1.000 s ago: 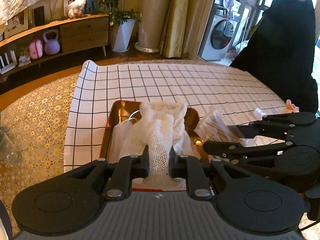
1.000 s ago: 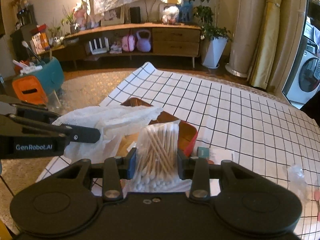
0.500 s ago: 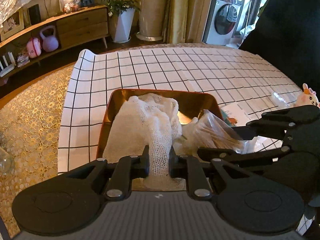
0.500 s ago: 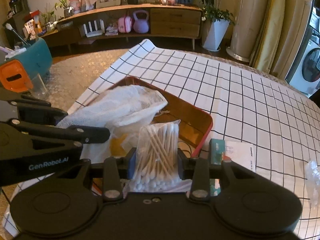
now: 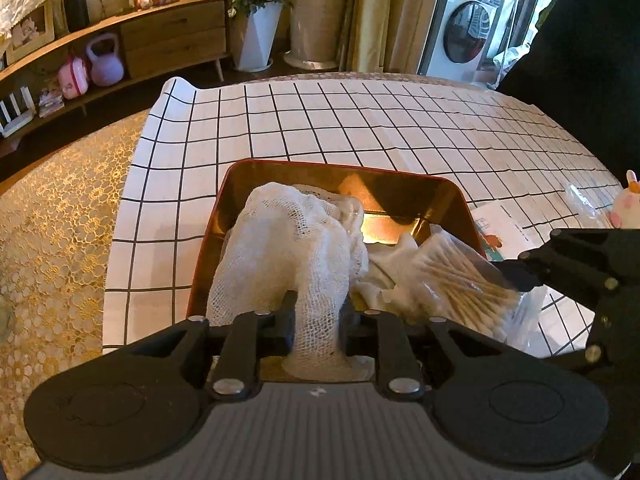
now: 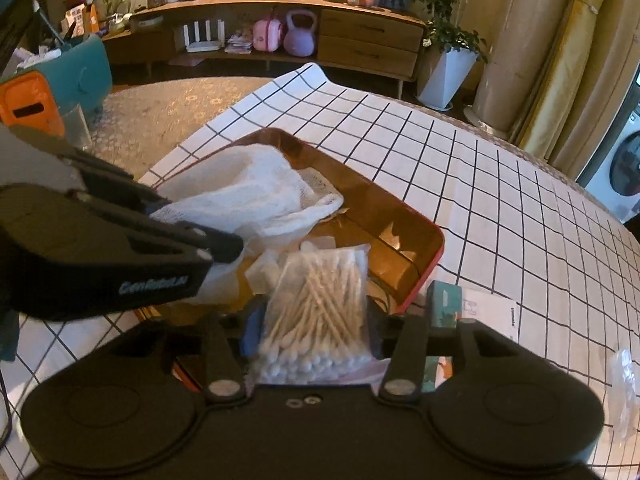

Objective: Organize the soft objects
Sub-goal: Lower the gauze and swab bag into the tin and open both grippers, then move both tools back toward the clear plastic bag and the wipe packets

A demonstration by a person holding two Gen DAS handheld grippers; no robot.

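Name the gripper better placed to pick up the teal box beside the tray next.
Probably right: the teal box sits beside the right gripper, whose jaws have just been opening around the swab bag.

Warm, yellowish daylight falls across the checked tablecloth (image 5: 400, 128) from the window side by the washing machine (image 5: 464, 36). Glare flares off the copper tray (image 5: 256, 176) floor beside the gauze (image 5: 288, 248) — bright gold patches. Fisheye bending curves the tablecloth's grid near the edges; the right-wrist view is softer, slightly blurred.
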